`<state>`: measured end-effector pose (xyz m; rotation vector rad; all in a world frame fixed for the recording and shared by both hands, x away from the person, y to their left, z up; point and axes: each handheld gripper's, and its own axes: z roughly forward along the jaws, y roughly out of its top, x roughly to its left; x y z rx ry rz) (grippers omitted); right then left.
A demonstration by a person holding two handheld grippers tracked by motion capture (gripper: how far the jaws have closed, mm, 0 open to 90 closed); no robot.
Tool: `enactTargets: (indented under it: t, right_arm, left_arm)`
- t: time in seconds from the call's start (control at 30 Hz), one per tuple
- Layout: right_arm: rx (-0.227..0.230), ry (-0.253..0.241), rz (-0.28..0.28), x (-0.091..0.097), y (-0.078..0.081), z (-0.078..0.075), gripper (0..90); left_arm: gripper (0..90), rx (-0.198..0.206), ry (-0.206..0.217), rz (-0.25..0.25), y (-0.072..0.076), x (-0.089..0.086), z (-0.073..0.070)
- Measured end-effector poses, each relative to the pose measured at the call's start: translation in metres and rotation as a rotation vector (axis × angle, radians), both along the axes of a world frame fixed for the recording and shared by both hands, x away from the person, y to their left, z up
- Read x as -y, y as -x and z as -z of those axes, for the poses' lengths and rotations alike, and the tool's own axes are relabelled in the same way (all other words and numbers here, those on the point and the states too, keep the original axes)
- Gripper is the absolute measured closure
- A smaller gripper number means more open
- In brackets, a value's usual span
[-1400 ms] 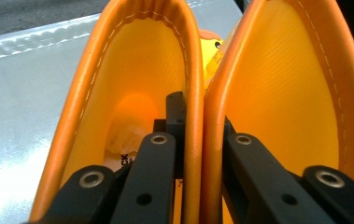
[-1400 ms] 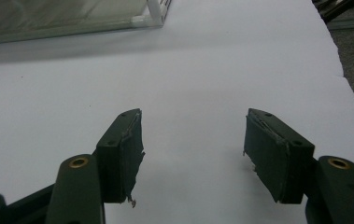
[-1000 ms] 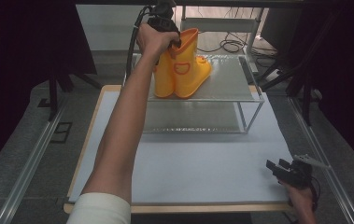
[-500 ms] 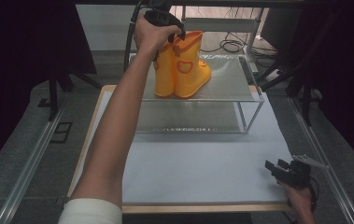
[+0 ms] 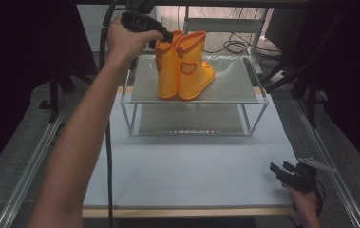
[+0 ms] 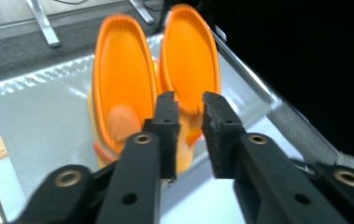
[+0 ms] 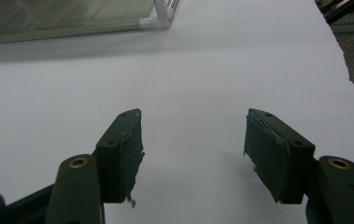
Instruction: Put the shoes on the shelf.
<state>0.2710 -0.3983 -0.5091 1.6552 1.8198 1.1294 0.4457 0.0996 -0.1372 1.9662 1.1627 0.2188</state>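
While the person's left arm reaches far forward over the table (image 5: 187, 180), the left gripper (image 5: 165, 34) sits at the top edge of the near boot of a pair of orange rain boots (image 5: 182, 66). The 2 boots stand upright, side by side and touching, on the upper shelf of a 2-tier metal-framed rack (image 5: 258, 102) at the far half of the table. From the left gripper view, the left gripper (image 6: 191, 112) has its jaws parted by a narrow gap with nothing between them, hanging just above the 2 boot openings (image 6: 123, 70). The right gripper (image 5: 278, 170) rests low at the near right corner of the table, held by the right hand (image 5: 306, 204). In its own view the right gripper (image 7: 193, 154) has jaws spread wide over bare white tabletop (image 7: 188, 74), holding nothing.
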Motion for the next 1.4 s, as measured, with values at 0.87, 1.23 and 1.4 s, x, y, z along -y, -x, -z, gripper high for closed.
enactTargets:
  t: [0.87, 1.23, 1.4]
  right_arm:
    - [-0.009, 0.020, -0.010, -0.002, -0.001, 0.002, 36.6]
    - [-0.015, 0.016, 0.001, 0.000, -0.002, 0.004, 36.6]
    - [-0.013, 0.019, 0.002, 0.001, -0.002, 0.005, 36.6]
  left_arm:
    - [89.3, -0.106, -0.135, 0.024, 0.002, -0.041, 0.113]
    - [89.8, -0.152, -0.127, -0.032, -0.030, -0.038, 0.162]
    - [89.8, -0.166, -0.079, -0.050, -0.037, -0.036, 0.174]
